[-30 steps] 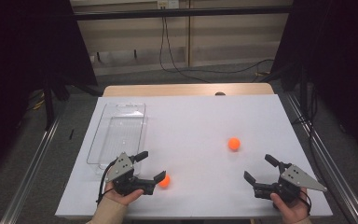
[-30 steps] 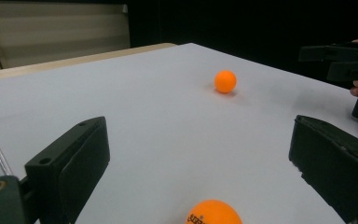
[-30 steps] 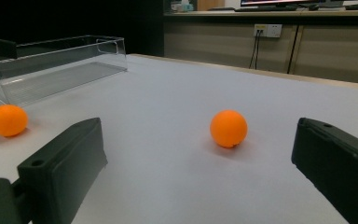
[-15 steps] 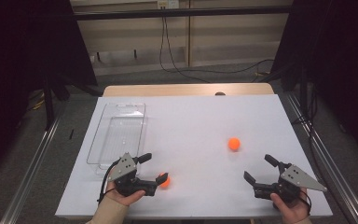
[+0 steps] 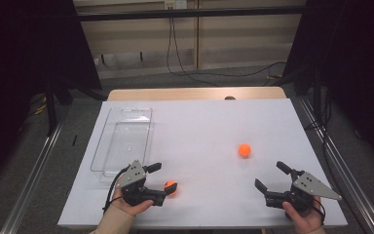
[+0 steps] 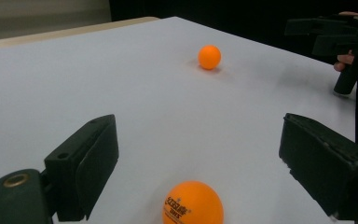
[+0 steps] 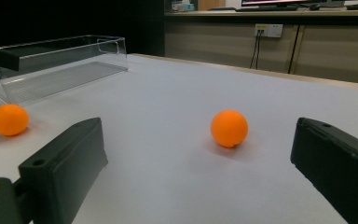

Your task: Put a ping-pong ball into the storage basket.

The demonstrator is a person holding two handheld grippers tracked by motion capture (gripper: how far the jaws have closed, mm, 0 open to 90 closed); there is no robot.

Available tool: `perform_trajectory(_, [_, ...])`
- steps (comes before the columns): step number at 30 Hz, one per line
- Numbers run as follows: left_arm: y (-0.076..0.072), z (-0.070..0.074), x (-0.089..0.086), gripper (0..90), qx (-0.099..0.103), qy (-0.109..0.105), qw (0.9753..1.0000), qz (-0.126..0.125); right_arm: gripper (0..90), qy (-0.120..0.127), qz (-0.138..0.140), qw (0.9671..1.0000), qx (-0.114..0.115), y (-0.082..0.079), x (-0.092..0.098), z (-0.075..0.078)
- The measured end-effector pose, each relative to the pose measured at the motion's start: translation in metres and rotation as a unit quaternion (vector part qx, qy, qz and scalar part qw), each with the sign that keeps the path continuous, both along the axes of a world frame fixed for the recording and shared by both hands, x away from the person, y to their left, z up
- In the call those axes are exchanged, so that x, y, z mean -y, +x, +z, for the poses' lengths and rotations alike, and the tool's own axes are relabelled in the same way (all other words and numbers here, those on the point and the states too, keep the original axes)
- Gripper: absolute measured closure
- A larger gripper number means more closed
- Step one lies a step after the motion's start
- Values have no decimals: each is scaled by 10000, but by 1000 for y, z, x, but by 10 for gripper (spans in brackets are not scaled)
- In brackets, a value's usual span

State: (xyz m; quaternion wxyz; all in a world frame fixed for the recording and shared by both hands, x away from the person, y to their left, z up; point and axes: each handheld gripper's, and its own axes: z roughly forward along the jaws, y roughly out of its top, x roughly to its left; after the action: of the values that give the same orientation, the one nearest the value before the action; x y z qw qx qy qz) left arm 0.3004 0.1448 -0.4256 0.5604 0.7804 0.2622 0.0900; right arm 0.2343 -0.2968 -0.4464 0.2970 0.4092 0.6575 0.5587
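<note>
An orange ball (image 5: 170,186) with printed lettering (image 6: 193,203) lies on the white table between the jaws of my left gripper (image 5: 158,184), which is open (image 6: 200,144) and does not touch it. A second orange ball (image 5: 244,150) rests farther right (image 6: 209,57). My right gripper (image 5: 271,175) stands open near the front right edge. In the right gripper view its jaws (image 7: 200,149) frame that second ball (image 7: 229,128), which lies some way ahead of them, and the first ball (image 7: 8,119) shows at far left.
A clear plastic tray (image 5: 126,110) lies lengthwise on the table's left side, just behind the left gripper, with nothing seen inside (image 7: 51,51). The right hand and its gripper (image 6: 342,42) show far off in the left gripper view. The table's front edge is close to both hands.
The left gripper has shifted slightly so that its jaws stand either side of the near ball. Both balls and the right gripper have stayed in place.
</note>
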Motion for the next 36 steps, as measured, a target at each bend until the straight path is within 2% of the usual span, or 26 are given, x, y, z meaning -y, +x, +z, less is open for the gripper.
perform_trajectory(11, [1, -3, 4, 119, -174, 169, 9996, -150, 25, 2, -3, 10000, -1, 0, 0, 0])
perform_trajectory(24, [-1, -2, 5, 121, -141, 216, 9995, -190, 25, 2, -8, 10000, -5, 0, 0, 0])
perform_trajectory(28, [-2, -2, 6, 152, -145, 241, 9993, -227, 25, 2, -8, 10000, -1, 0, 0, 0])
perform_trajectory(36, [-3, -3, 8, 170, -255, 340, 9986, -300, 25, 9, -11, 10000, -7, 0, 0, 0])
